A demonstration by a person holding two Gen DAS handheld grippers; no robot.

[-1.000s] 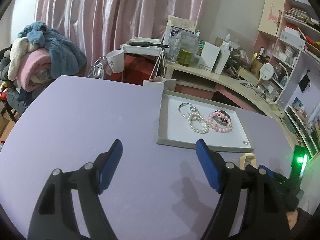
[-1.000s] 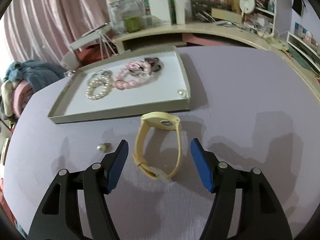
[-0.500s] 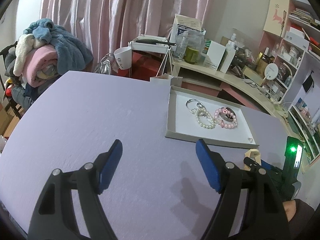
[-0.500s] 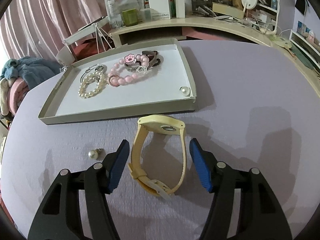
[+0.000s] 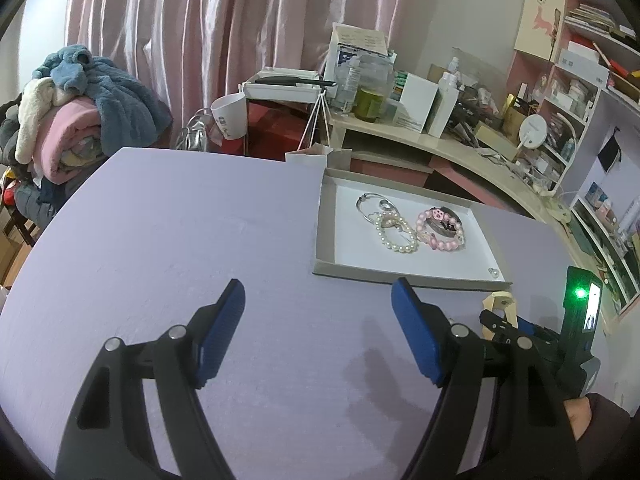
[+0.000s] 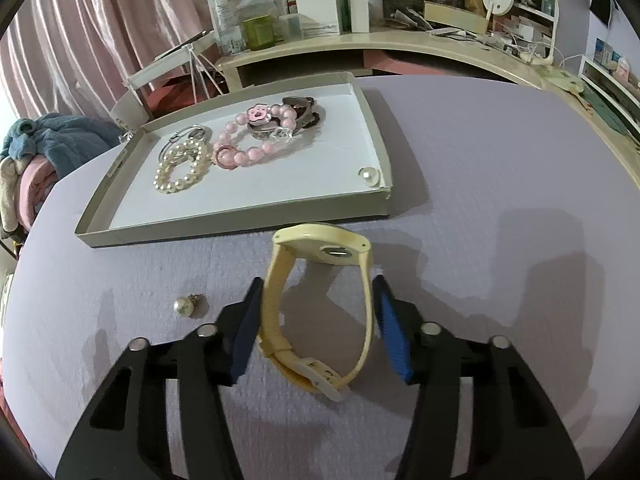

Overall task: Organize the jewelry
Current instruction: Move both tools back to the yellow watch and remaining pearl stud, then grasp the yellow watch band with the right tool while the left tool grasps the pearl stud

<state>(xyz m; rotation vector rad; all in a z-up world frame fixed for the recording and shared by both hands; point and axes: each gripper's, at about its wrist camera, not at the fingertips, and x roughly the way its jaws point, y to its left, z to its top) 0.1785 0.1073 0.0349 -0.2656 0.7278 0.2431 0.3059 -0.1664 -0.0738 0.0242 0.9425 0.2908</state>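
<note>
A pale yellow watch (image 6: 320,300) lies on the purple table, just in front of a shallow grey tray (image 6: 240,222). My right gripper (image 6: 318,316) straddles the watch strap, jaws nearly touching it on both sides, still slightly open. The tray holds a pearl bracelet (image 6: 180,172), a pink bead bracelet (image 6: 248,148), a dark bracelet (image 6: 300,110) and a loose pearl (image 6: 369,176). A pearl earring (image 6: 185,305) lies on the table left of the gripper. My left gripper (image 5: 318,312) is open and empty above the table, left of the tray (image 5: 324,236).
A curved desk (image 6: 360,44) crowded with boxes and bottles stands behind the table. A pile of blankets (image 5: 76,108) sits at the far left. Shelves (image 5: 580,52) stand at the right. The right gripper's body (image 5: 576,332) shows in the left wrist view.
My right gripper has moved forward over the watch and its jaws have narrowed around the strap. My left gripper has drawn back and up, still open.
</note>
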